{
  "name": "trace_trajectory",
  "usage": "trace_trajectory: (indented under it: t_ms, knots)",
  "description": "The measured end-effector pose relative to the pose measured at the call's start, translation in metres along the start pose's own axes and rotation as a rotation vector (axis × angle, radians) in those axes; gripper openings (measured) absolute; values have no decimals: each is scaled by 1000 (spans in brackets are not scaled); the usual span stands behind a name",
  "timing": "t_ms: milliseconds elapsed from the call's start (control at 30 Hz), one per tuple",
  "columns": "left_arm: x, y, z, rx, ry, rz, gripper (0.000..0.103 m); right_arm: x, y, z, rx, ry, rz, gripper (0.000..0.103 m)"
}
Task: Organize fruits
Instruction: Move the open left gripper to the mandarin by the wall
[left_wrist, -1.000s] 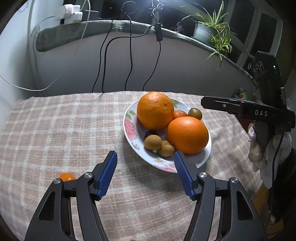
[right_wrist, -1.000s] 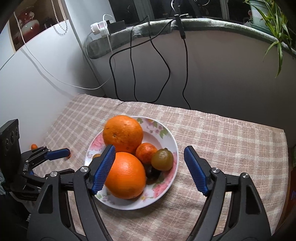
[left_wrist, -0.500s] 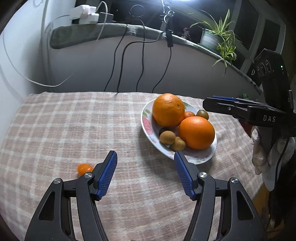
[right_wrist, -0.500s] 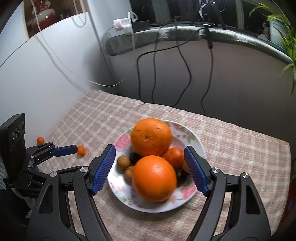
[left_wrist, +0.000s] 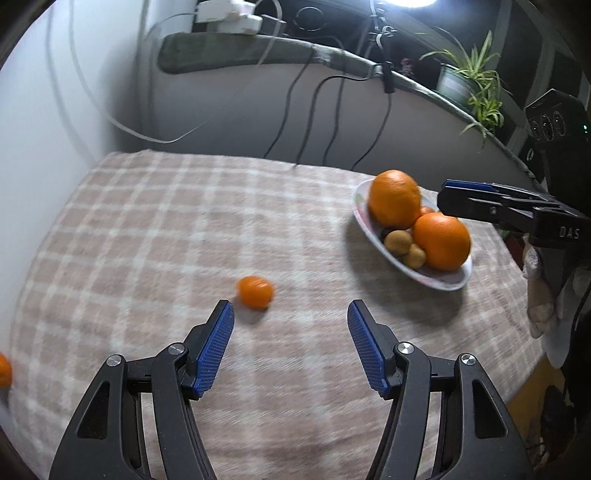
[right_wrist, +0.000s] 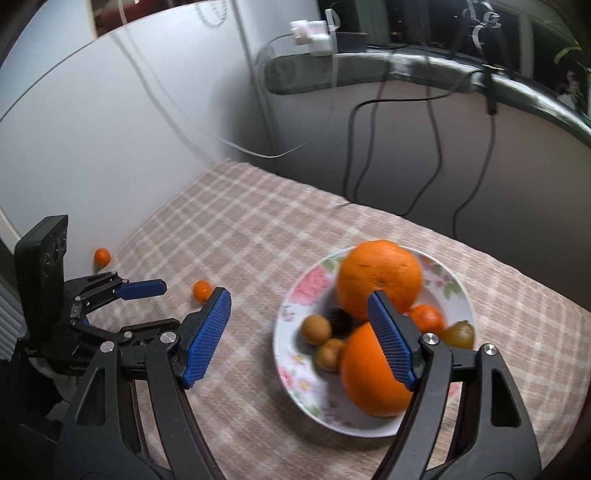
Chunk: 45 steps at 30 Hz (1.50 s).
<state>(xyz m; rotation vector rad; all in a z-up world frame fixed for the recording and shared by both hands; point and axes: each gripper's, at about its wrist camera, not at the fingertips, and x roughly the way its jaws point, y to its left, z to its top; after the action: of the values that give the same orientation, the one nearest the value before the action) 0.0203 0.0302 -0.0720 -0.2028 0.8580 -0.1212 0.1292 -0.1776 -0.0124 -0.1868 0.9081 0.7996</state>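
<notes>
A flowered white plate (right_wrist: 295, 373) on the checked tablecloth holds two big oranges (right_wrist: 380, 278), a small mandarin (right_wrist: 426, 317), brown kiwis (right_wrist: 316, 329) and a dark fruit. My right gripper (right_wrist: 297, 299) hovers open over the plate's left edge, with nothing between its pads. One small orange fruit (left_wrist: 256, 291) lies loose on the cloth just ahead of my left gripper (left_wrist: 290, 314), close to its left fingertip; that gripper is open and holds nothing. A second loose small orange (right_wrist: 102, 256) sits by the wall. In the left wrist view the plate (left_wrist: 447, 284) is at the right.
A white wall borders the table on the left. A grey padded ledge (left_wrist: 258, 55) with hanging black cables (left_wrist: 314, 110) and a power strip runs behind it. A potted plant (left_wrist: 469, 81) stands at the back right. Bare checked cloth (left_wrist: 166, 221) stretches left of the plate.
Both views have swung left, so the plate has slid to the right in each. The loose small orange now lies just ahead of the left gripper. Both jaws keep the same width.
</notes>
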Motion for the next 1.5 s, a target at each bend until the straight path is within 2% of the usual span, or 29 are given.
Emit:
trace_trajectory:
  t_ms: [167, 467, 633, 800, 1000, 1200, 1267, 1333, 1500]
  knots:
    - [-10, 18, -6, -41, -11, 21, 64, 13, 18, 2, -27, 19, 40, 79]
    - [-34, 53, -23, -129, -44, 108, 64, 40, 52, 7, -87, 60, 91, 79]
    - [-56, 82, -35, -212, -78, 200, 64, 53, 69, 10, -128, 76, 114, 79]
    - [-79, 114, -52, -318, -115, 340, 64, 67, 81, 10, -157, 97, 132, 79]
    - [-97, 148, -75, -453, -144, 458, 63, 75, 97, 9, -201, 106, 133, 79]
    - [-100, 163, -84, -495, -149, 516, 63, 84, 104, 8, -209, 116, 142, 79]
    - [-100, 167, -85, -507, -155, 530, 63, 87, 105, 7, -209, 124, 146, 75]
    - [-98, 170, -85, -523, -162, 535, 60, 90, 106, 7, -209, 132, 148, 71]
    - [-96, 181, -87, -574, -179, 544, 54, 93, 109, 5, -216, 141, 154, 69]
